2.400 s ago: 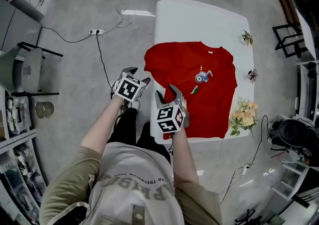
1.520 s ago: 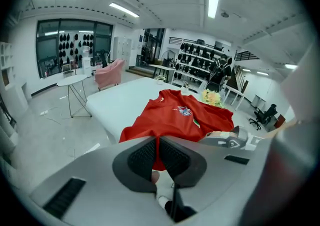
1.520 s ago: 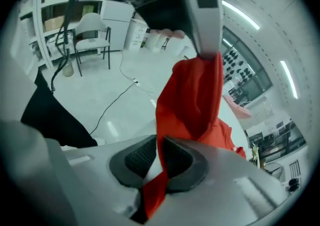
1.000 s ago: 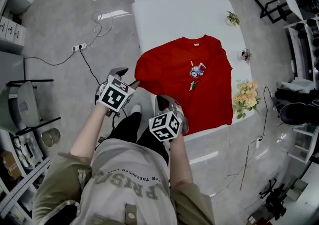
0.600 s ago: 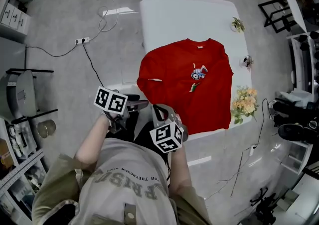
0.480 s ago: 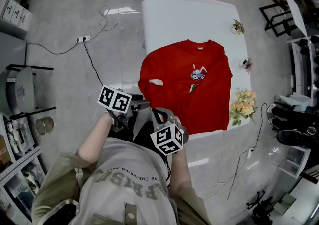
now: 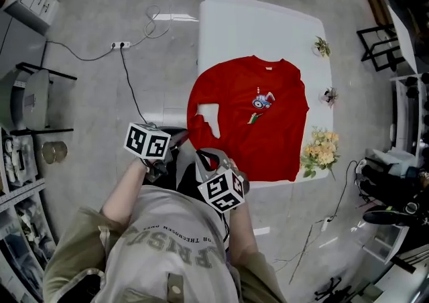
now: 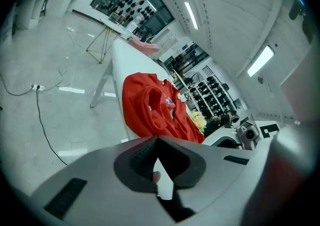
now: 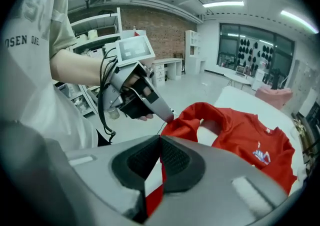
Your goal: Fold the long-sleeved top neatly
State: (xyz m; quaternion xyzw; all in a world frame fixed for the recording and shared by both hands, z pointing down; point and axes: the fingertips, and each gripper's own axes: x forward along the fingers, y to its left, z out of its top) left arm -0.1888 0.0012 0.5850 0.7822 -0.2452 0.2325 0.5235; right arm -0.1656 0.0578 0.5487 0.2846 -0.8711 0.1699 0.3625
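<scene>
A red long-sleeved top (image 7: 261,127) with a small printed picture on its chest lies spread on the white table (image 7: 255,27). Its near-left part is pulled up and bunched toward me, baring a patch of table. My left gripper (image 7: 182,139) is off the table's near-left corner; its jaws have just closed, and in the right gripper view its tip (image 9: 170,116) pinches the raised edge of the top (image 9: 240,130). My right gripper (image 7: 202,157) is close beside it at the near edge, shut on a strip of red fabric that runs between its jaws (image 9: 160,142).
A yellow-white flower bunch (image 7: 318,151) and two small plants (image 7: 322,45) (image 7: 328,96) stand along the table's right edge. A power strip with cables (image 7: 120,45) lies on the grey floor to the left. Shelves and equipment line both sides.
The left gripper rolled, moved in to the top's near-left edge and shut on it. The fabric there has lifted, opening a white gap. The right gripper rose slightly with its strip of fabric.
</scene>
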